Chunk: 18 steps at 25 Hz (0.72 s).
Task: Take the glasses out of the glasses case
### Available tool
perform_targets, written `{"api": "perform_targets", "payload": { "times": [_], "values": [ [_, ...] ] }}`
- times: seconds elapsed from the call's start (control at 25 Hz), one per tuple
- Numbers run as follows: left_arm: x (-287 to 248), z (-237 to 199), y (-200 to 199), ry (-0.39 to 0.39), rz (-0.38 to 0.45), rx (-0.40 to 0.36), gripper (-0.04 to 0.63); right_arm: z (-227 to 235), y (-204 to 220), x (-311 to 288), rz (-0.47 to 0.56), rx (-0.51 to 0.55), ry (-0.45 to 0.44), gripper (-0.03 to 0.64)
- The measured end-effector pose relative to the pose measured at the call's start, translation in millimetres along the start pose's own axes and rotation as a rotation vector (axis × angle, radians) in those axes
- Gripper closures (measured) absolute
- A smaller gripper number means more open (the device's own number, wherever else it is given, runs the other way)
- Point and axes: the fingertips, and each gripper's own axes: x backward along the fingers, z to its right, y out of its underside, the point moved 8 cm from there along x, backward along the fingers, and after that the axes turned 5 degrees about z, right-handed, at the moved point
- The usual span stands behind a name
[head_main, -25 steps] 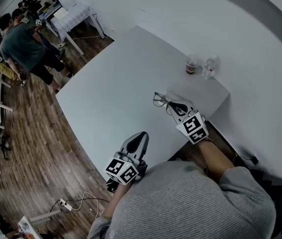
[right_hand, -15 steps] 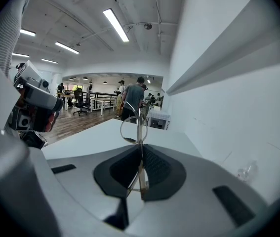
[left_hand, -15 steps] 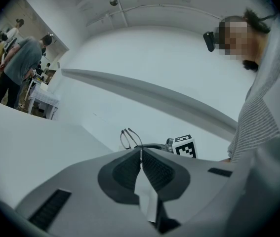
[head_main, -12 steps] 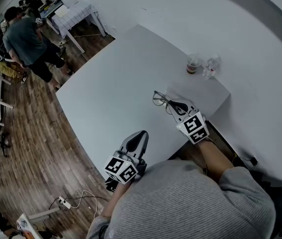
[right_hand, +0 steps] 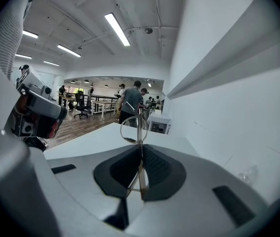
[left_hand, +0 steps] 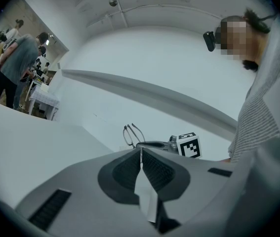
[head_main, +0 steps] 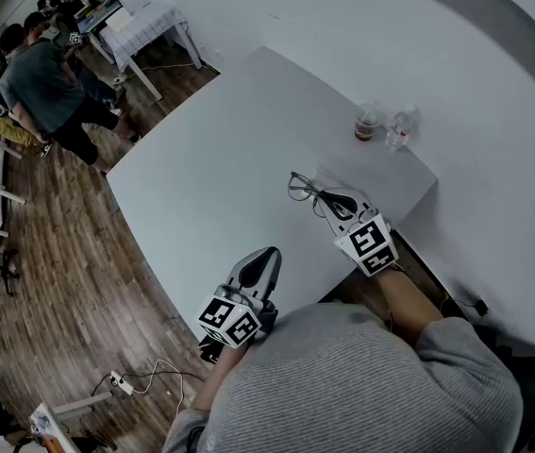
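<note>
Thin dark-framed glasses [head_main: 302, 189] hang just above the white table [head_main: 220, 149] near its right front corner. My right gripper [head_main: 329, 202] is shut on them. In the right gripper view the temples run between the pads and a lens ring [right_hand: 123, 127] sticks out ahead of the right gripper [right_hand: 140, 151]. My left gripper [head_main: 271, 254] rests over the table's front edge, shut with nothing in it. In the left gripper view the glasses [left_hand: 129, 135] show beyond the left gripper's [left_hand: 140, 150] closed tips. I cannot make out the glasses case.
A small cup [head_main: 365, 124] and a clear bottle [head_main: 397, 128] stand at the table's far right corner. People [head_main: 45, 83] stand by other tables [head_main: 144, 26] on the wooden floor at the far left. A cable and power strip [head_main: 121, 385] lie on the floor near me.
The right gripper and the glasses have edged very slightly away from me. The left gripper has kept still. A person at the far left has shifted about.
</note>
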Motion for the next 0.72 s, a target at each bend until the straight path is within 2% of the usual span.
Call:
{"api": "perform_targets", "payload": {
  "times": [0.36,0.72],
  "values": [
    [3,2,-2,-0.003,-0.003,-0.001,0.575,-13,-31,20,0.098,0.007,-0.007,0.594],
    [4,1,-3,0.003,0.001,-0.003,0.575,-28,-50,32,0.151,0.010,-0.027,0.594]
  ]
}}
